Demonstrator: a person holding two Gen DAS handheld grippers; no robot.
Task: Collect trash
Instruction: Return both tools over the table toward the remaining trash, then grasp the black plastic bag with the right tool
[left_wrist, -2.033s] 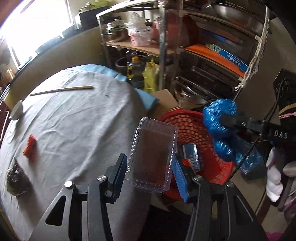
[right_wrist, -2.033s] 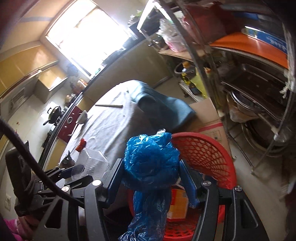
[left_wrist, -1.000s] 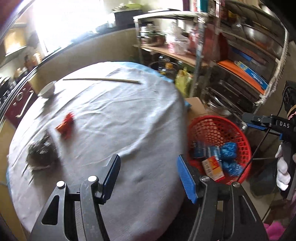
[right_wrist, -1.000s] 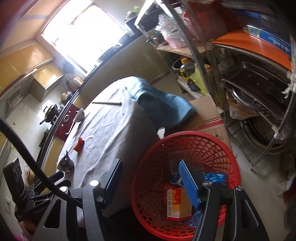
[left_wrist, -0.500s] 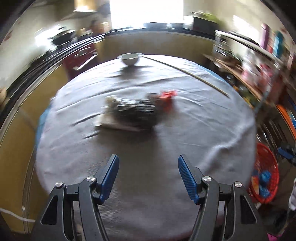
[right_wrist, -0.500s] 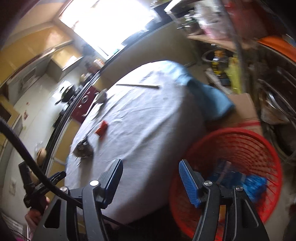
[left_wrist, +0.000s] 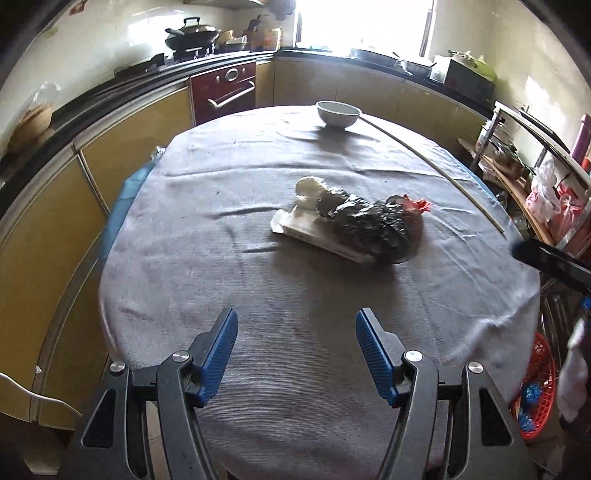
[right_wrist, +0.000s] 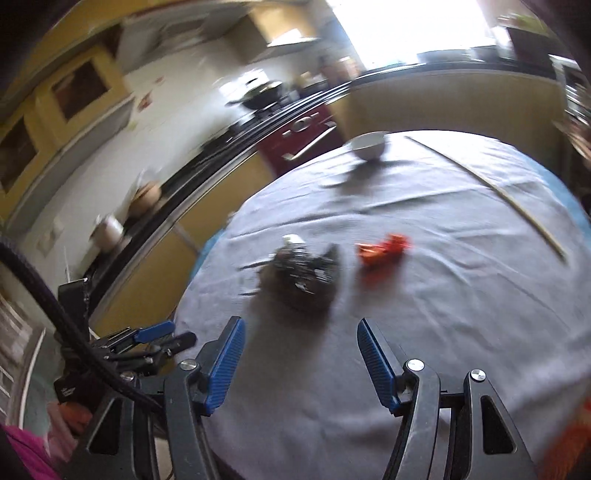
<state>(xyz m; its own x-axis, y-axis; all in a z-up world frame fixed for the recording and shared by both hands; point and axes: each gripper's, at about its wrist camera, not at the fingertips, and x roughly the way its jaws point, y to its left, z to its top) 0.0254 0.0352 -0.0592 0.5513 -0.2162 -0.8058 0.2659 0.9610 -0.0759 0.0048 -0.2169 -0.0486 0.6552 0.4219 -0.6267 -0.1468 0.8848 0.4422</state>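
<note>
A crumpled black plastic bag (left_wrist: 373, 224) lies on a white flat packet (left_wrist: 314, 232) in the middle of the round grey-clothed table (left_wrist: 258, 295), with a white wad (left_wrist: 309, 186) behind it and a red wrapper (left_wrist: 415, 205) at its right end. My left gripper (left_wrist: 295, 347) is open and empty over the near table edge. My right gripper (right_wrist: 297, 350) is open and empty; in its blurred view the black bag (right_wrist: 304, 267) and red wrapper (right_wrist: 384, 251) lie ahead. The red trash basket (left_wrist: 537, 387) stands on the floor at the right.
A white bowl (left_wrist: 338, 113) and a long thin stick (left_wrist: 436, 166) lie at the table's far side. Kitchen counters and an oven (left_wrist: 223, 90) ring the room. A metal shelf rack (left_wrist: 535, 177) stands to the right. The right gripper's tip (left_wrist: 546, 258) enters the left wrist view.
Both grippers dropped their trash, the clear tray and blue bag, into the red basket, then swung left from the basket to face the table and remaining trash.
</note>
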